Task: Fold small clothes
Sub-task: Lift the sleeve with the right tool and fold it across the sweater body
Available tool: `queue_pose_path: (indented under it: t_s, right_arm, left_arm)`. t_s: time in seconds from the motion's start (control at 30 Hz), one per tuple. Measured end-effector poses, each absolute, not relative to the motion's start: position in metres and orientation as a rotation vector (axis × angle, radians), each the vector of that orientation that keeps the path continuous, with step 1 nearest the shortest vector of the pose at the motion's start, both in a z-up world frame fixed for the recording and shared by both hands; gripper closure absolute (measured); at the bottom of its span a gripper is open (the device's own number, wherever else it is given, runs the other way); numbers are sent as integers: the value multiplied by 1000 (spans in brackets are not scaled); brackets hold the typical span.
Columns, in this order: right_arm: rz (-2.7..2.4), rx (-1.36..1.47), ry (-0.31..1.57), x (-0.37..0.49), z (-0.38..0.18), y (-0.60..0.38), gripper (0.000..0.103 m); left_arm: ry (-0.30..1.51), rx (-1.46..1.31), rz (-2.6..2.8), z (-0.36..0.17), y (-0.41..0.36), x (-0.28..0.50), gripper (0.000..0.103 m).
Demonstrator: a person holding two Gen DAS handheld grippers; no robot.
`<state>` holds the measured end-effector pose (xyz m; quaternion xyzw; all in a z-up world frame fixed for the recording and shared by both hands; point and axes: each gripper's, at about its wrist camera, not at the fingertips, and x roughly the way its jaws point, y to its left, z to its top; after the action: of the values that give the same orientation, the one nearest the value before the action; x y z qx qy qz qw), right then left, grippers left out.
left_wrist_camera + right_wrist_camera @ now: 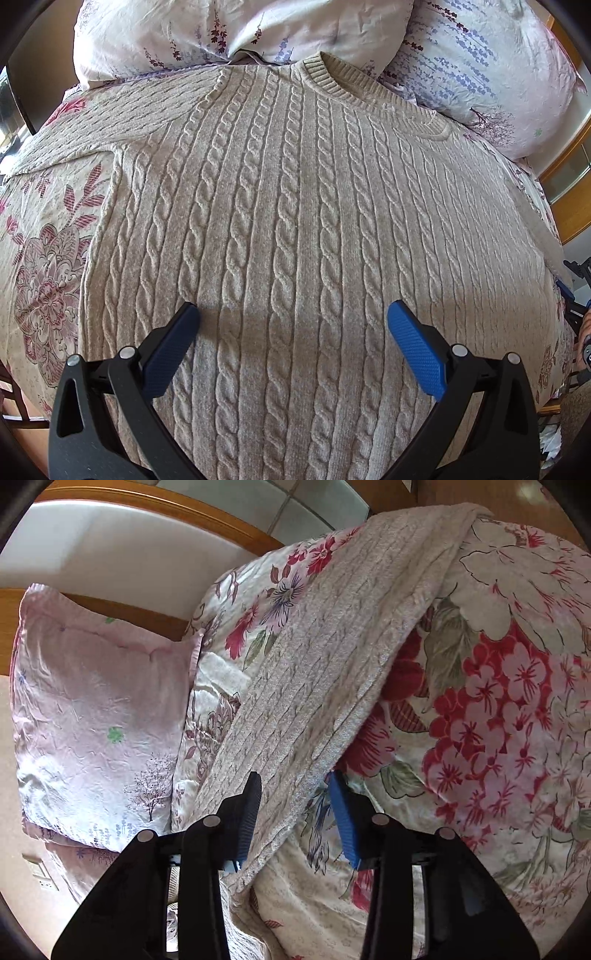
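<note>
A beige cable-knit sweater lies flat, front up, on a floral bedspread, its neckline toward the pillows. My left gripper hovers open over the lower body of the sweater, with nothing between its blue pads. In the right wrist view one sleeve of the sweater runs diagonally across the bedspread and passes between the fingers of my right gripper. The jaws stand partly closed around the sleeve. A gap shows between the blue pad and the fabric lower down.
Two pale flowered pillows lie beyond the neckline; one pillow shows left of the sleeve. A wooden headboard borders the bed. A hand shows at the right edge of the left wrist view.
</note>
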<state>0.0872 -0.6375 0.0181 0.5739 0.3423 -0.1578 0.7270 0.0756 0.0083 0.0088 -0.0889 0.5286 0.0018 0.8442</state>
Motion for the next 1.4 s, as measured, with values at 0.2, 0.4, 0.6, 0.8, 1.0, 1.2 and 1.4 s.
queue_pose_path:
  t_s: [0.2,0.4,0.6,0.8,1.0,1.2,1.4]
  right_arm:
    - [-331,1266,721,90,9,-640,92]
    - [-253,1135,628,102,41,-632,93]
    - [-8,1029,527,129,92,-599,93]
    - [299,922,589,158,111,-513,93]
    - [407,805,834,182,69,-422,93]
    - [370,711,1046,185,35,-377,86]
    - [353,827,959,159,62,-418,62]
  left_arm:
    - [1112,-206,-3,10,12,77,2]
    - [1108,-211,-13,11,13,75,2]
    - [1107,-204,-15,13,12,74,2]
    - [1100,-219,-10,16,17,73,2]
    - [1097,-234,-2,20,23,70,2]
    - [1093,-238,14,22,33,64,2]
    - [1054,-265,-28,26,42,58,2]
